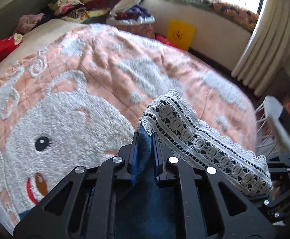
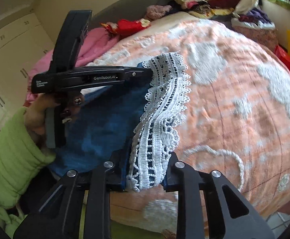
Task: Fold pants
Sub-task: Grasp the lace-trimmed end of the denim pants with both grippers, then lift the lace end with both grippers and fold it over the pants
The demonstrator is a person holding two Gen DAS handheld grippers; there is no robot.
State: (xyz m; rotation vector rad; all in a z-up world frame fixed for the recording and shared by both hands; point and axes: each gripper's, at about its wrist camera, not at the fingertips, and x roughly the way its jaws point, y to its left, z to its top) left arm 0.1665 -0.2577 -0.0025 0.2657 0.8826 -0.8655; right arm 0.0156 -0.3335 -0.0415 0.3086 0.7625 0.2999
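Observation:
The pants are dark blue with a wide white lace hem. Both grippers hold them up above the bed. My left gripper is shut on the blue fabric just below the lace hem, which drapes off to the right. It also shows in the right wrist view, reaching in from the left and pinching one end of the hem. My right gripper is shut on the other end of the lace hem. The blue cloth hangs between the two grippers.
A peach and white blanket with a cartoon face covers the bed. Stacks of folded clothes lie at the far end. A yellow bag leans on the wall under the window. A white rack stands at the right. A pink cloth lies at the left.

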